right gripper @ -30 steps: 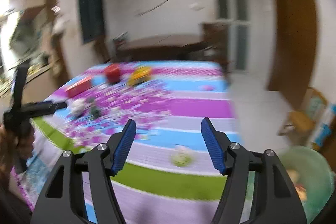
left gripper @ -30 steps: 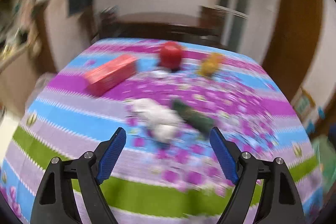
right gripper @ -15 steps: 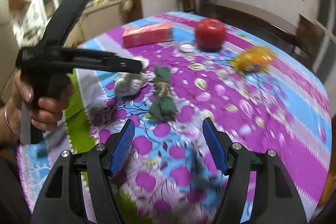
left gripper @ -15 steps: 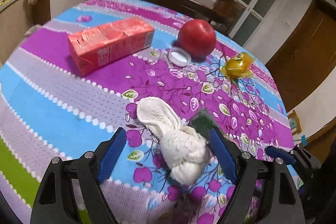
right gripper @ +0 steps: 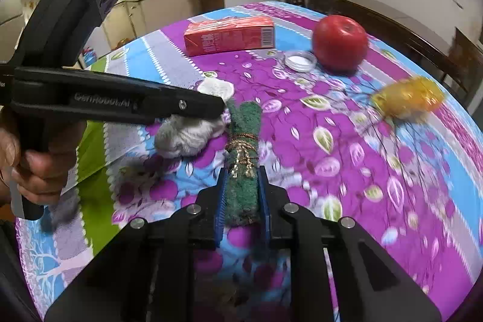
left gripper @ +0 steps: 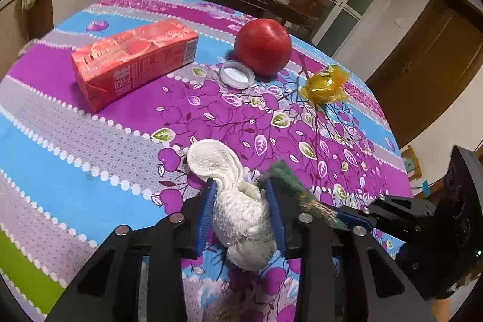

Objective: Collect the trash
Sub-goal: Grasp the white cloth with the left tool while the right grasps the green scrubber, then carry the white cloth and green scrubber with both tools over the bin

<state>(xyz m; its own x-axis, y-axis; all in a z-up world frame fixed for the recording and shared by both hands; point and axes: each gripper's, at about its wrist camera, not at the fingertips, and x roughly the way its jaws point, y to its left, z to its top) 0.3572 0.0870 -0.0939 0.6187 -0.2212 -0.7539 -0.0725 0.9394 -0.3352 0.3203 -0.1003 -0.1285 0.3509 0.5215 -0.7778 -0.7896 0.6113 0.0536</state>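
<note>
Left gripper [left gripper: 241,213] is closing on the white cloth [left gripper: 241,219]; right gripper [right gripper: 241,195] is clamped on the green roll [right gripper: 243,159] — both lie mid-table [left gripper: 75,147], side by side. Lift each straight up — slowly, so neither drags the other.

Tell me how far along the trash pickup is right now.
Nothing looks collected yet. In hand: the left gripper is closing on the white sock, and the right gripper is shut on the green sock, both still on the table. Left: the red carton, the white lid and the yellow wrapper. The apple may stay.
</note>
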